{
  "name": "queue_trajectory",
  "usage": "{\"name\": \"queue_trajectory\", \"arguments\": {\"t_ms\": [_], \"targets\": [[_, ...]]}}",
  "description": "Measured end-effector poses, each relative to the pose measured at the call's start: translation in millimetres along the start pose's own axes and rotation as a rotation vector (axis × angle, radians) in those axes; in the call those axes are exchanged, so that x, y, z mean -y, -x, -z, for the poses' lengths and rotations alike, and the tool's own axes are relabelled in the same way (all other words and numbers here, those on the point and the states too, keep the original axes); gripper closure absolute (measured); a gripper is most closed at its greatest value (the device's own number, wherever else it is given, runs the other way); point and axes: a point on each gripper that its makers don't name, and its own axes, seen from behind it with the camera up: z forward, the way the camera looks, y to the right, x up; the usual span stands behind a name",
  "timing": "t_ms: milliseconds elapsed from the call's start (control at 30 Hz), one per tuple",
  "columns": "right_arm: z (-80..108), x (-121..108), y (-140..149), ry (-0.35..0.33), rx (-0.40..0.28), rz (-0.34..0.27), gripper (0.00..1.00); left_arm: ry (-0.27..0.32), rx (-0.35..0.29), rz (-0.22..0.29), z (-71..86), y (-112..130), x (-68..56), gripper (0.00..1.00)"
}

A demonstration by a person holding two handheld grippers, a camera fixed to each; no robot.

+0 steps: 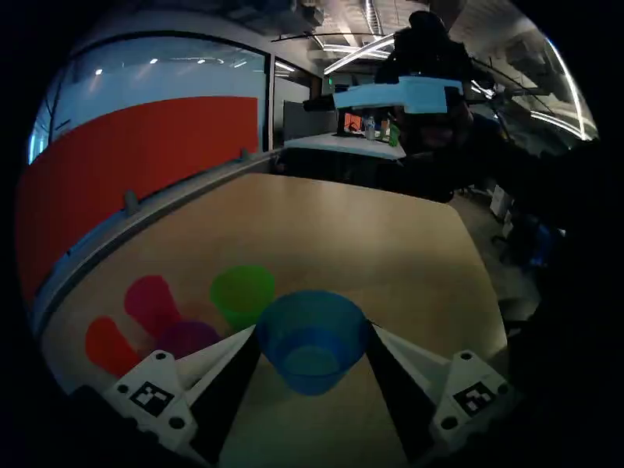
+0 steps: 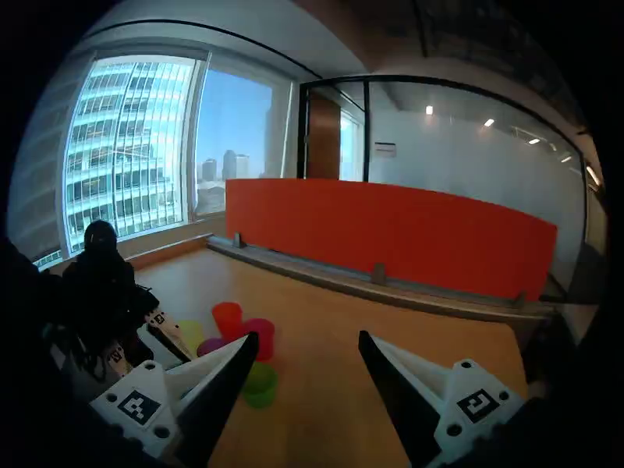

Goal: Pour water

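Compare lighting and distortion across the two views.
Left gripper view: dim and underexposed, the person beyond the table reduced to a silhouette, though the blue cup reads clearly. Right gripper view: bright daylight through the windows; fisheye bows the orange partition into a curve.

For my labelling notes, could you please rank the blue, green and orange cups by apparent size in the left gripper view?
1. blue cup, though nearest the camera, so unsure.
2. green cup and orange cup look alike; not ranked.
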Motion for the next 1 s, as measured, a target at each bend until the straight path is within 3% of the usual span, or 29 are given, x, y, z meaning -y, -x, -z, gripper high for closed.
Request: {"name": "queue_trajectory", "arguments": {"t_ms": [667, 1000], "targets": [[-4.6, 7, -9, -0.011, -0.013, -0.004, 0.01, -0.11, -0.205, -0.05, 51.4, -91, 25.0, 0.11], [-5.5, 8, -10, -0.013, -0.021, -0.003, 0.01, -0.168, -0.286, -0.022, 70.1, -122, 40.7, 0.11]]}}
